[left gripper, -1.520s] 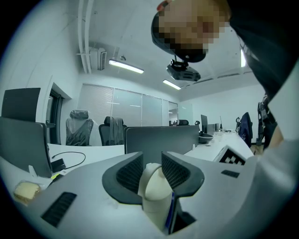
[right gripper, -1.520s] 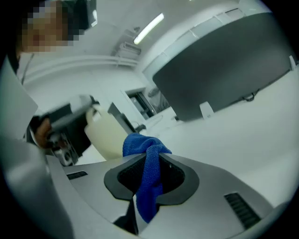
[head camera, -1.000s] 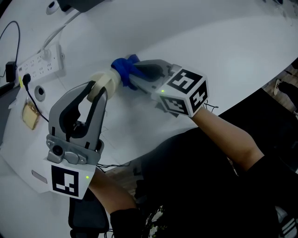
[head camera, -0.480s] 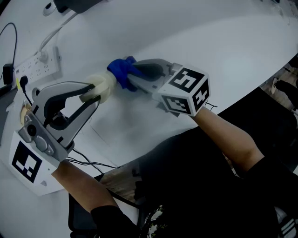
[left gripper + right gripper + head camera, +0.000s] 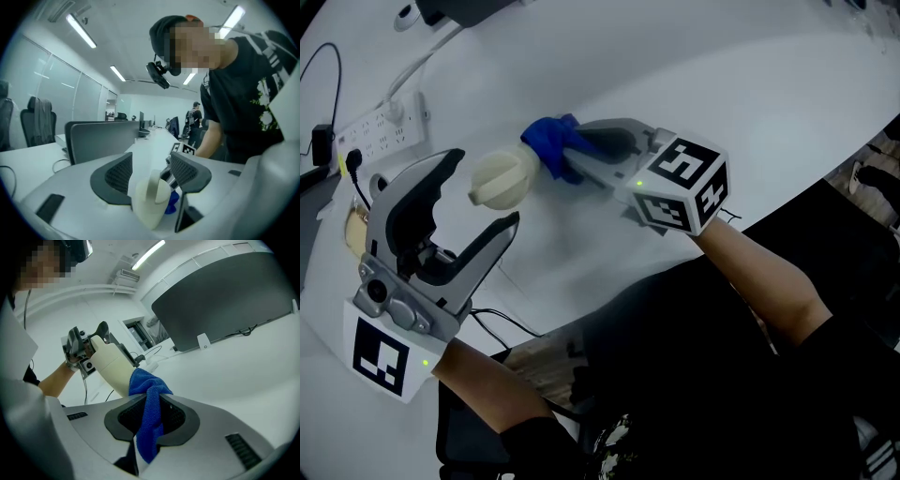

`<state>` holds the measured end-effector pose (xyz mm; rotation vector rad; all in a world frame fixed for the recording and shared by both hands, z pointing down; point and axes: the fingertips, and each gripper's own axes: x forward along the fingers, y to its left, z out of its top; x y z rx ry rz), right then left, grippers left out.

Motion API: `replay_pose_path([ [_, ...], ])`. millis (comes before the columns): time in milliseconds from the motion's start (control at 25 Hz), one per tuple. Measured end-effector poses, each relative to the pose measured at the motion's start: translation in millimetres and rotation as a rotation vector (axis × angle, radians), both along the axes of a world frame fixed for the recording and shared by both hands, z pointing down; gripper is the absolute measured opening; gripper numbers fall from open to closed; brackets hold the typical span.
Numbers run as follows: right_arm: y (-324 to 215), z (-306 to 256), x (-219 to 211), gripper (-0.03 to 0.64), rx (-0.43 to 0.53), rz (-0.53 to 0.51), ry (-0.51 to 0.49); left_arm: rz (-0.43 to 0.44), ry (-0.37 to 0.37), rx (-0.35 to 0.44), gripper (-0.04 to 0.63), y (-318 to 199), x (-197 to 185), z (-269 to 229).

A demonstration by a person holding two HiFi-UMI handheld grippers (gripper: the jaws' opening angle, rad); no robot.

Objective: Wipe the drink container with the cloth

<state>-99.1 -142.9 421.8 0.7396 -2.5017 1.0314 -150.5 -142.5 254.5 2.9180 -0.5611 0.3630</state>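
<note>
Cream plastic drink container (image 5: pixel 502 180) looks light, stiff, slick: grip it mid-body. Fingers of the left gripper (image 5: pixel 481 190) have just been opening and stand spread around it; the right gripper (image 5: pixel 574 156) pinches the soft cloth (image 5: pixel 549 142).

The left gripper (image 5: pixel 483 190) has just spread its jaws and no longer clamps the cream drink container (image 5: pixel 502 180), which now sits unclamped between them.

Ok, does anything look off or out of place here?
Yes: the drink container sits tilted between the jaws of the left gripper, which have just been opening and do not press on it, so it looks unheld. The right gripper is shut on the blue cloth, which rests against the container's end.
</note>
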Motion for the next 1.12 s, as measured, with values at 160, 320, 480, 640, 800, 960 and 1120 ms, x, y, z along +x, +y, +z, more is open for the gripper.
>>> replay_pose_path([
  [160, -6, -10, 8, 0.066, 0.094, 0.073, 0.051, -0.458, -0.038, 0.087, 0.261, -15, -16, -7],
  [320, -13, -37, 7, 0.066, 0.223, 0.162, 0.04, -0.816, 0.065, 0.094, 0.272, -1, -18, -13],
  [480, -20, -70, 12, 0.066, 0.322, 0.25, -0.02, -0.99, -0.004, 0.194, 0.278, 1, -6, -14],
  [640, -24, -90, 19, 0.065, 0.378, 0.294, -0.05, -0.999, -0.094, 0.182, 0.287, -10, -2, 4],
  [800, -25, -99, 13, 0.066, 0.382, 0.287, -0.105, -1.039, -0.078, 0.101, 0.285, -9, -12, 23],
  [960, -22, -92, -1, 0.066, 0.298, 0.256, -0.175, -1.047, -0.017, 0.116, 0.255, -9, -10, 21],
  [1120, -19, -48, -13, 0.064, 0.136, 0.237, -0.152, -1.032, 0.003, 0.127, 0.252, -8, -10, 21],
])
